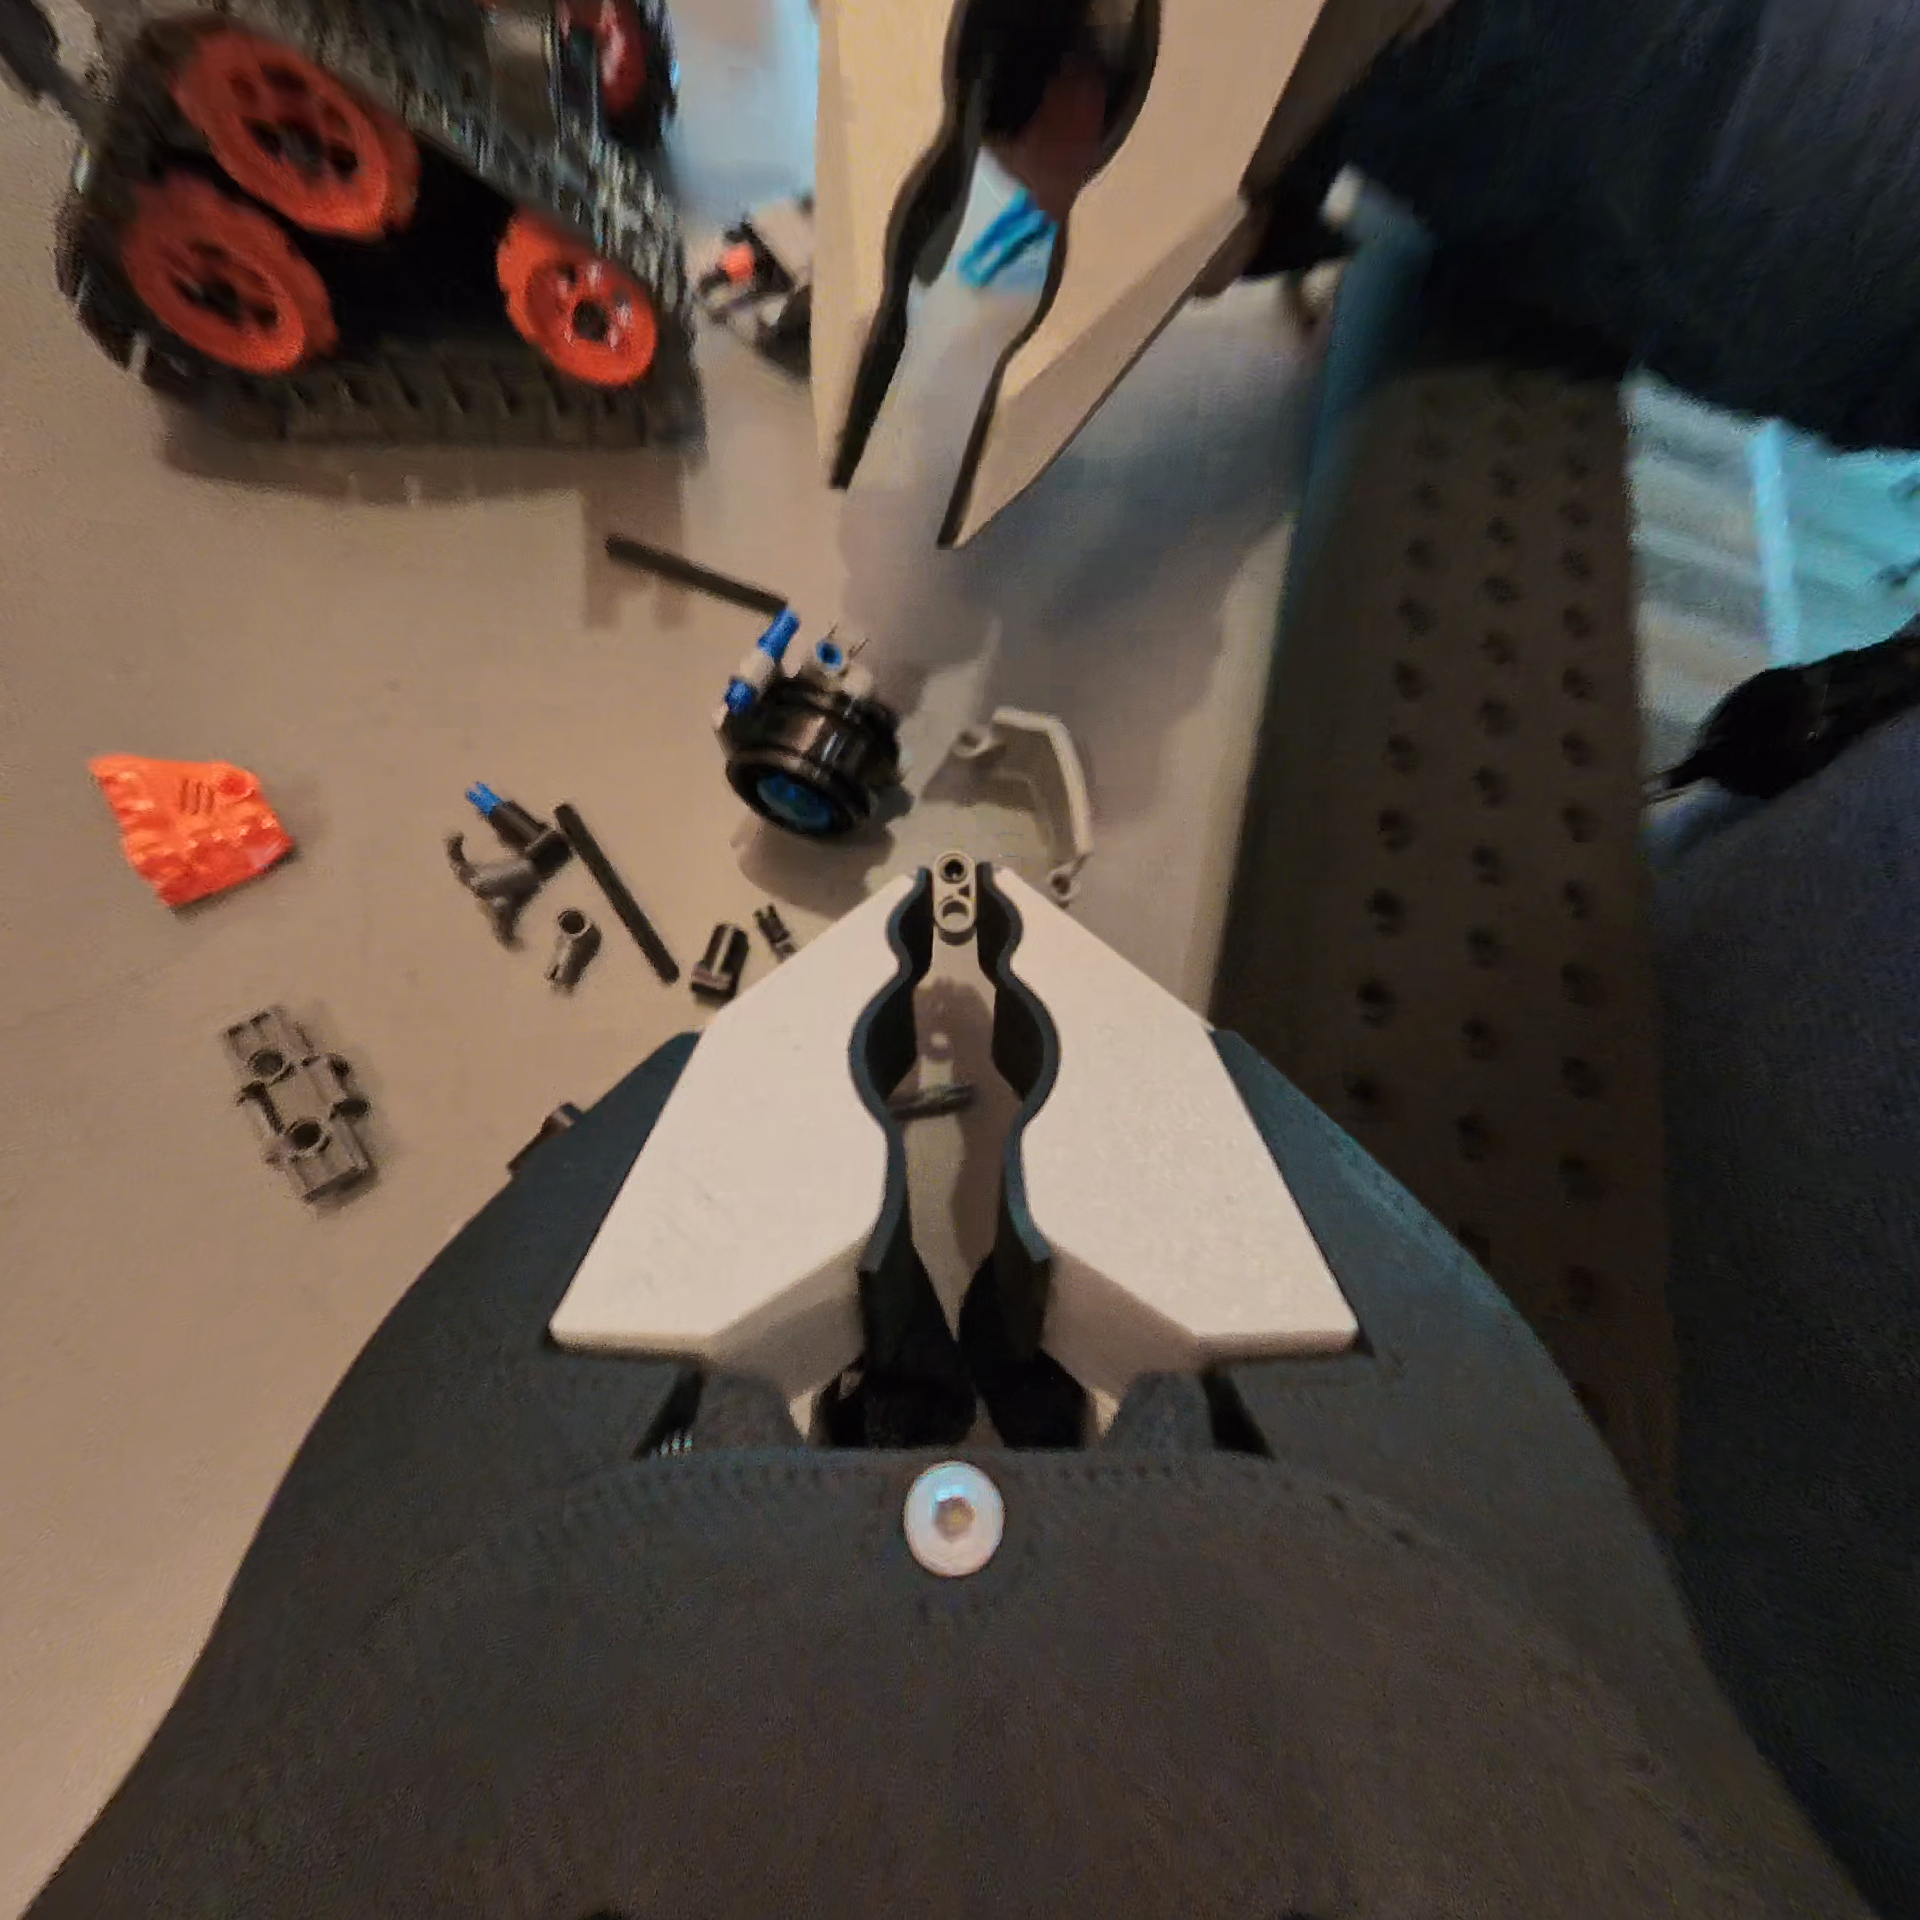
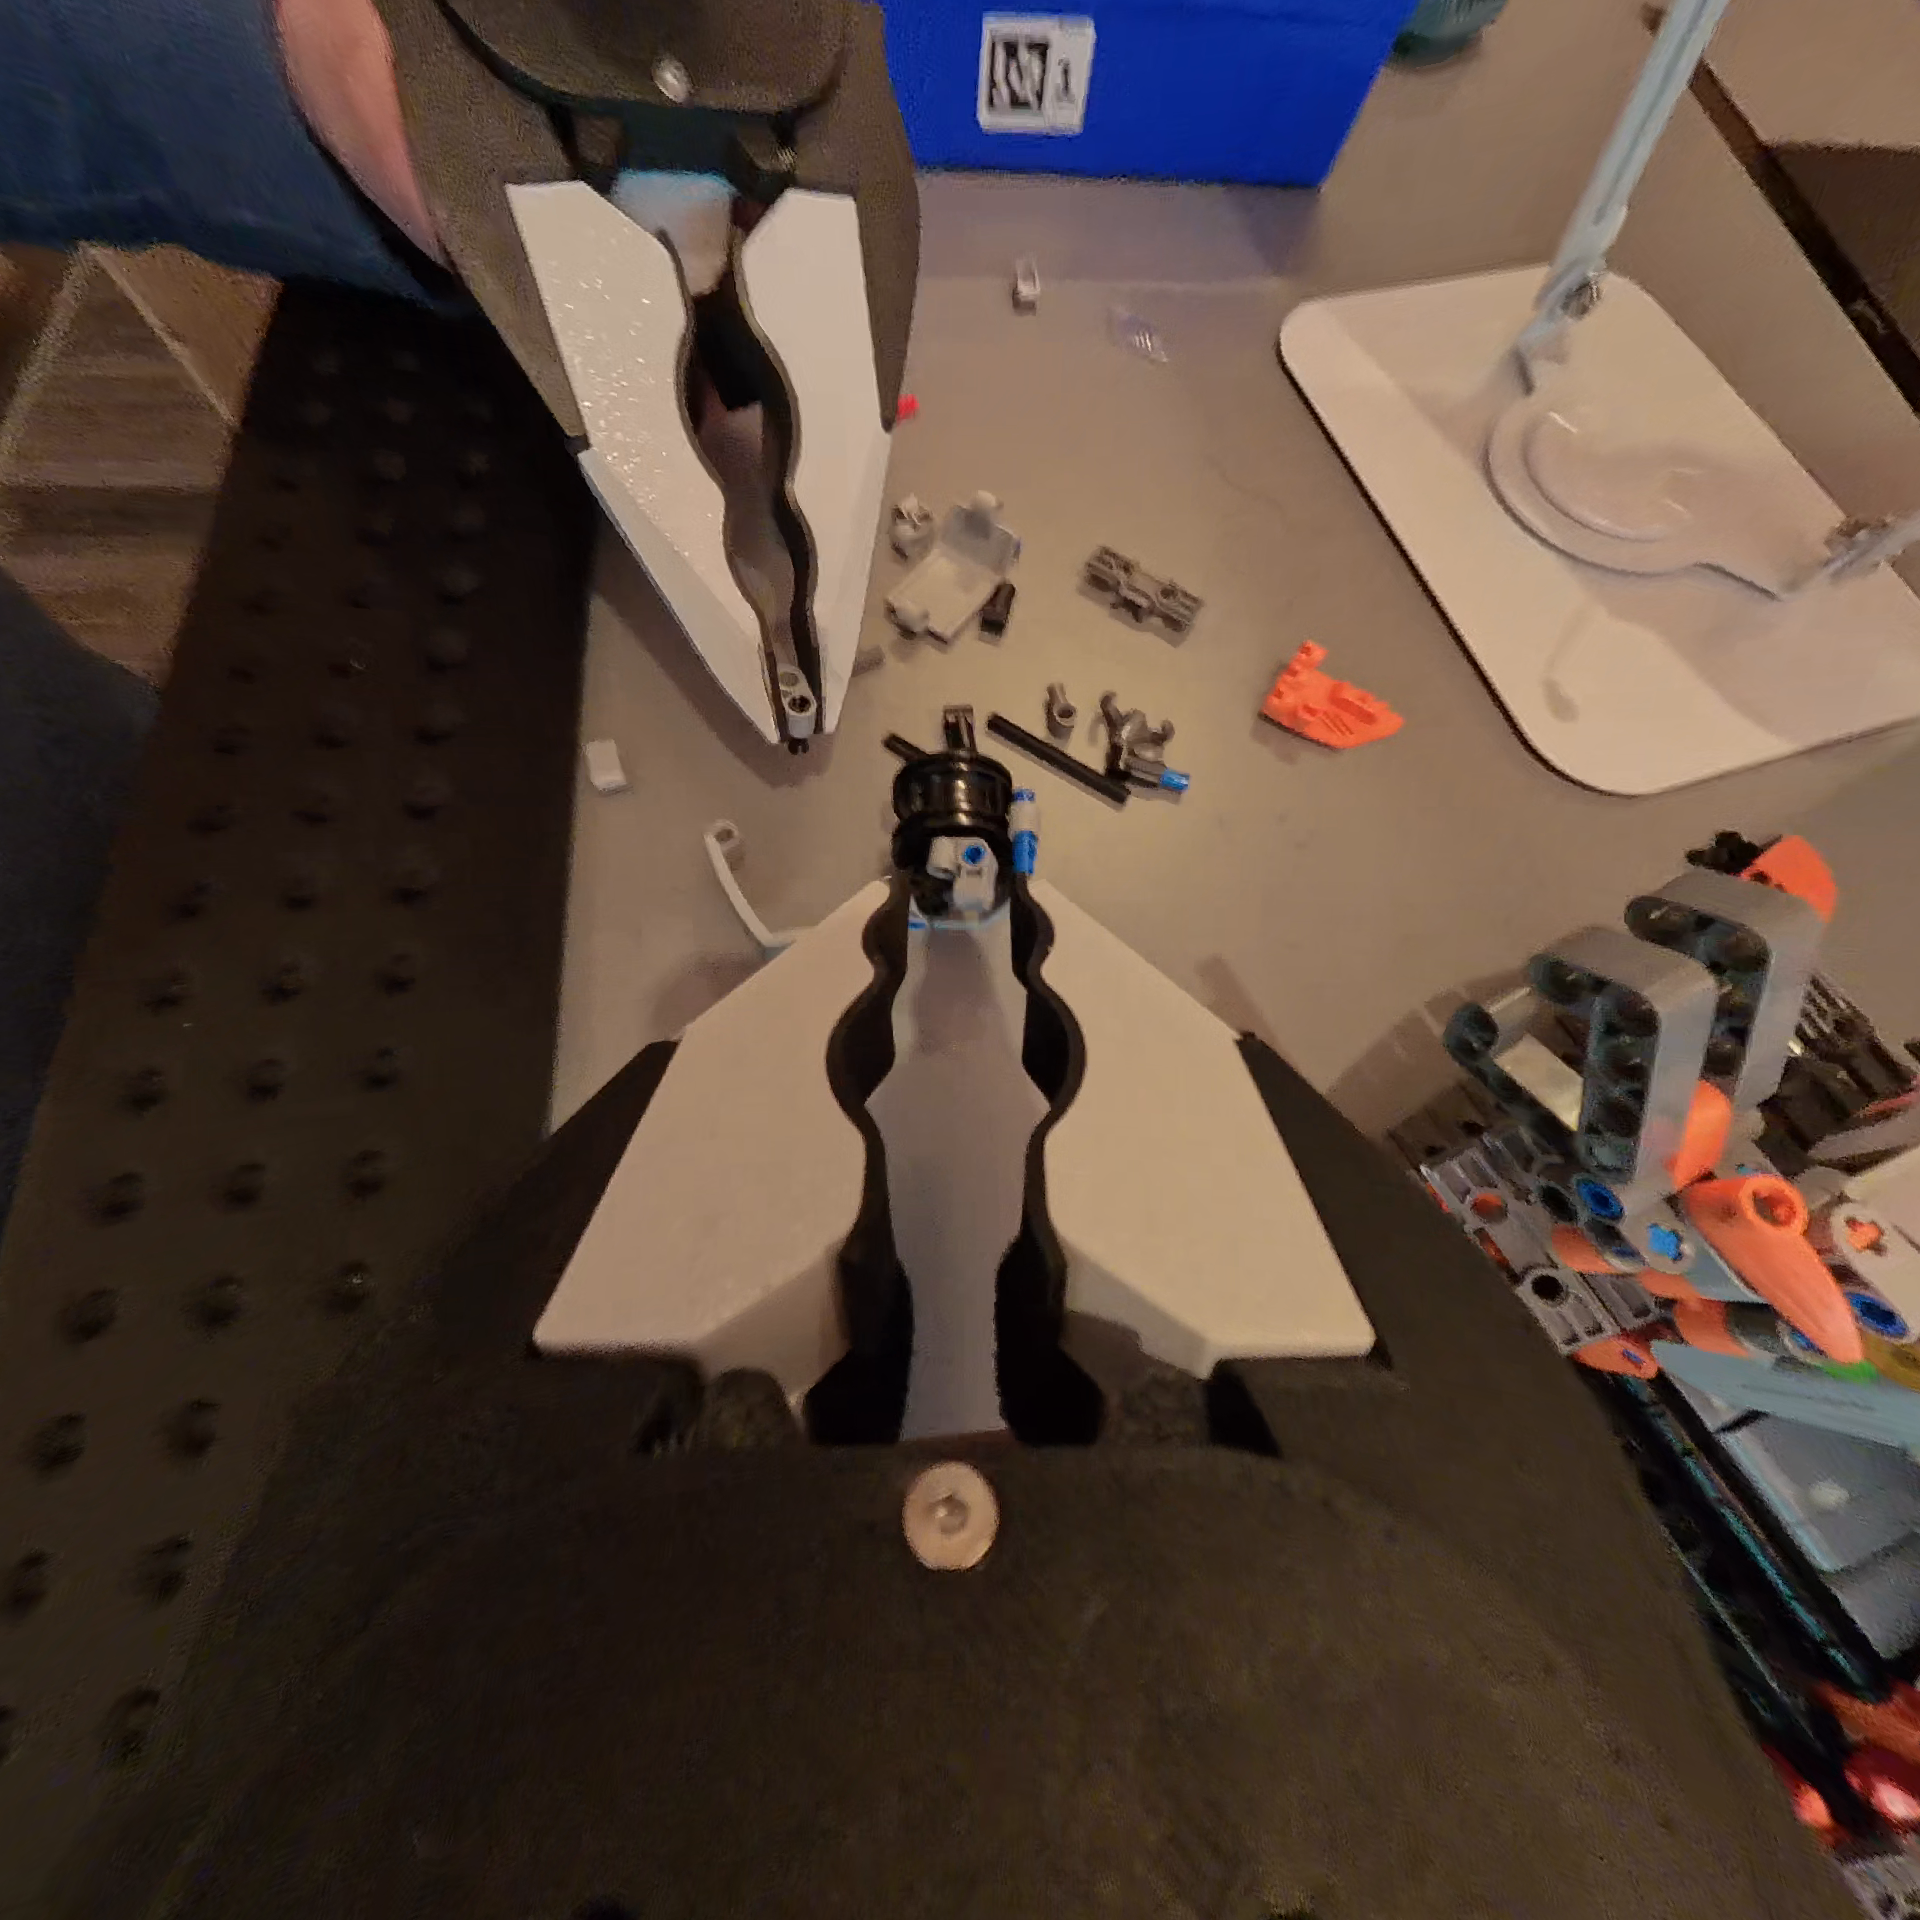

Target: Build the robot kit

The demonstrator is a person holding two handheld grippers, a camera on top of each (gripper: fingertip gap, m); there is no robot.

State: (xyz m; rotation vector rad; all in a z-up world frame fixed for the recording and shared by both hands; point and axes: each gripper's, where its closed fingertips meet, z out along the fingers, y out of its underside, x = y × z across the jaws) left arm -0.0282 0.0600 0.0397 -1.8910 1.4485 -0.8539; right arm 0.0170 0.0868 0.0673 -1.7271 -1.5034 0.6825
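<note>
My left gripper (image 1: 954, 883) is shut on a small light-grey two-hole connector (image 1: 954, 896), held just above the grey table. It also shows in the right wrist view (image 2: 800, 725), with the connector (image 2: 798, 709) at its tips. A black wheel hub with grey and blue pins (image 1: 810, 753) lies just ahead and to the left of it. My right gripper (image 2: 956, 902) is open and empty, and hovers over the hub (image 2: 951, 821), whose grey and blue end sits between the fingertips. In the left wrist view the right gripper (image 1: 896, 509) hangs above the hub.
A tracked vehicle with orange wheels (image 1: 364, 239) (image 2: 1662, 1195) stands nearby. Loose parts lie around: an orange panel (image 2: 1330, 709), a black axle (image 2: 1055, 758), a grey frame (image 2: 1143, 594) and a curved grey panel (image 1: 1049, 790). A black perforated board (image 2: 312, 831), a blue bin (image 2: 1195, 104) and a white lamp base (image 2: 1455, 582) border the area. Spacing between my two grippers at the tips: around 7 cm.
</note>
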